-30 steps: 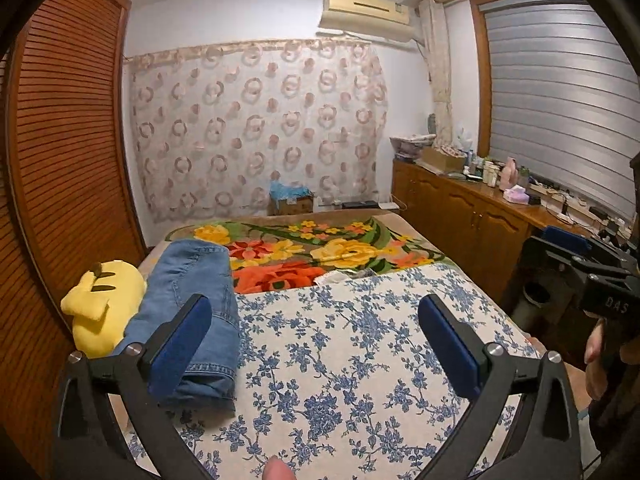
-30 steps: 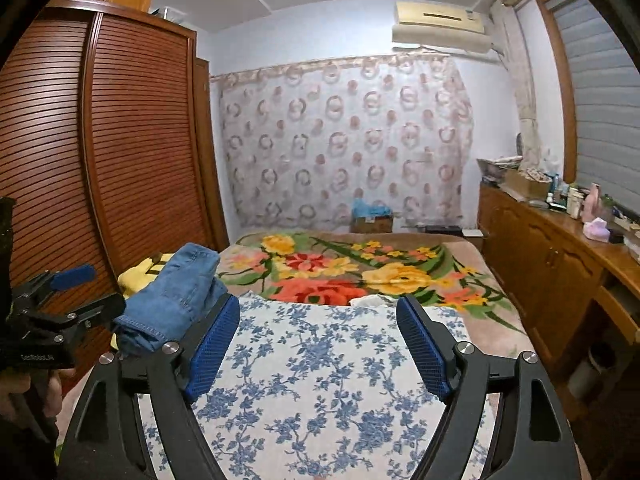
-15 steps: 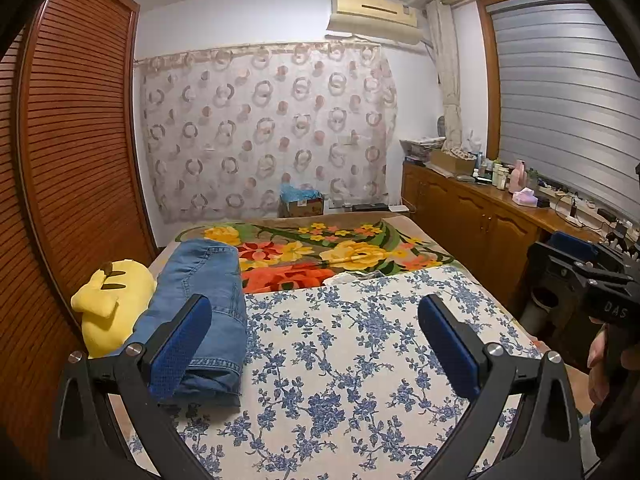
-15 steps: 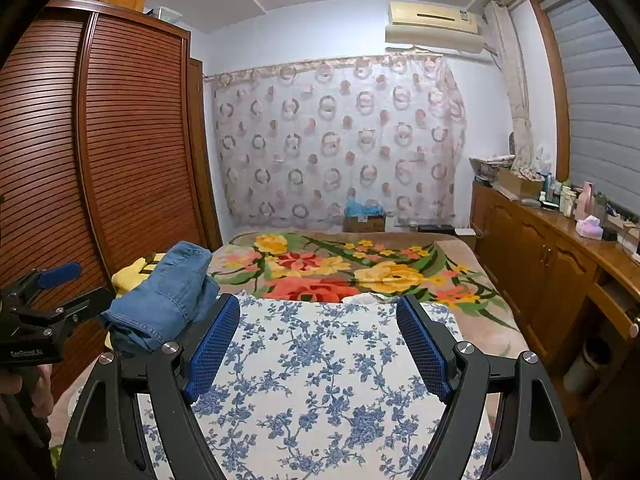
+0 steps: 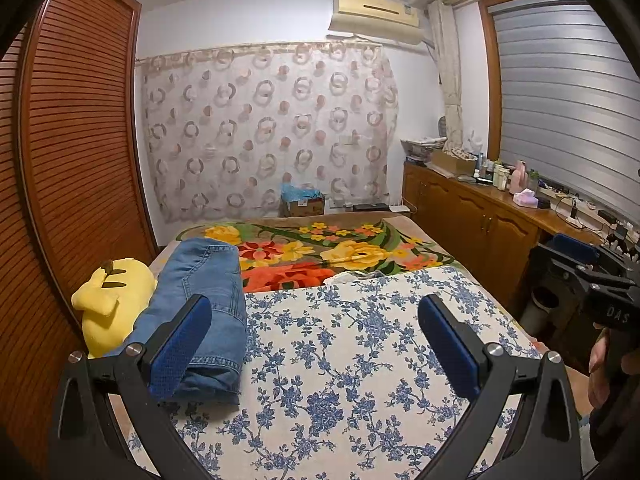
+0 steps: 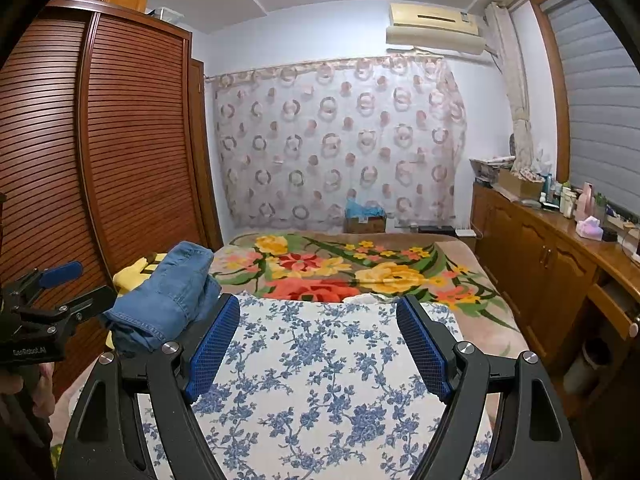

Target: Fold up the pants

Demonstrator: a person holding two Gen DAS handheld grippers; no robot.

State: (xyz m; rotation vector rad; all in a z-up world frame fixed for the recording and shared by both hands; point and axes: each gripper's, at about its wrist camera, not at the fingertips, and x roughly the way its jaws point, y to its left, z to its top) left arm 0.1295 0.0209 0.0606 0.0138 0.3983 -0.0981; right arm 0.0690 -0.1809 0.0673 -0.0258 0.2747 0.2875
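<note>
Both hand-held grippers, left (image 5: 316, 340) and right (image 6: 318, 344), hung spread wide and empty above the bed (image 5: 340, 360), the folded pants (image 5: 202, 300) lying ahead-left of them, partly hidden behind each left finger (image 5: 180, 346).

A home bedroom: a bed (image 5: 360, 360) under floral covers, a louvred wooden wardrobe (image 6: 120, 152), a wall air conditioner (image 5: 376, 12), and a toiletry-cluttered wooden sideboard (image 5: 472, 216) beside it.

Black claws (image 5: 314, 340), blue ribbed pads (image 6: 212, 346)
</note>
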